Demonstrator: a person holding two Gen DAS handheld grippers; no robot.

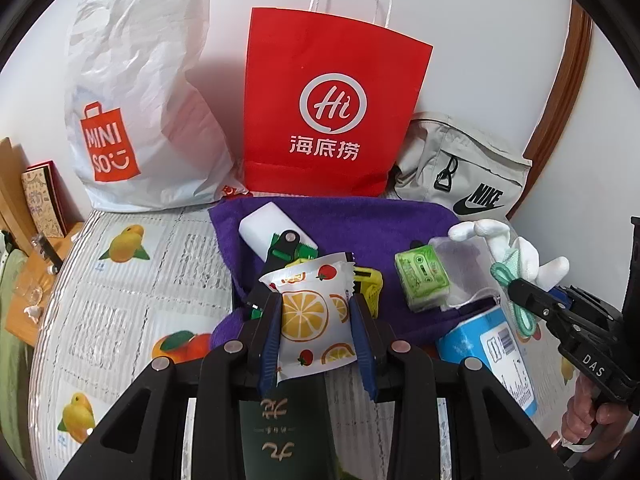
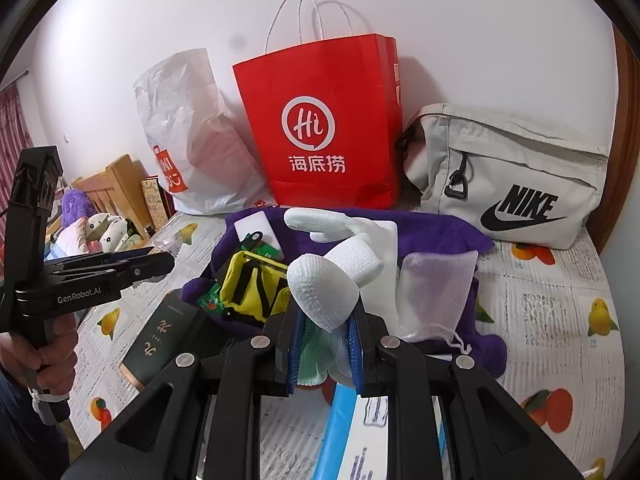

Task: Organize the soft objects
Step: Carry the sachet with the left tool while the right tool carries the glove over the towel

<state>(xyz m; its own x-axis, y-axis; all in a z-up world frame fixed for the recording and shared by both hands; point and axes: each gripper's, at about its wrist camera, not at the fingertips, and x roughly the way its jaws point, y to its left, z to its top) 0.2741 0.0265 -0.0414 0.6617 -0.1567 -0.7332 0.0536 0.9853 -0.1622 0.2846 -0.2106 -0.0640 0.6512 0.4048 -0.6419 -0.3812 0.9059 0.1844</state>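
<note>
My left gripper (image 1: 316, 312) is shut on a soft white packet (image 1: 312, 316) printed with lemon slices and strawberries, held above a purple towel (image 1: 360, 216). In the right wrist view, my right gripper (image 2: 324, 332) is shut on a white knit glove (image 2: 324, 300) with a green cuff, its fingers sticking up over the towel (image 2: 440, 232). The right gripper (image 1: 516, 286) also shows at the right edge of the left wrist view, and the left gripper (image 2: 160, 262) shows at the left of the right wrist view. A sheer mesh pouch (image 2: 436, 292) lies on the towel.
Against the wall stand a white plastic bag (image 1: 140, 92), a red paper bag (image 1: 332, 92) and a grey Nike bag (image 2: 512, 176). The towel also carries a white block (image 1: 268, 228), a yellow pouch (image 2: 256, 284) and a small green box (image 1: 422, 280). A dark green box (image 2: 164, 340) and a blue tub (image 1: 488, 352) lie nearer.
</note>
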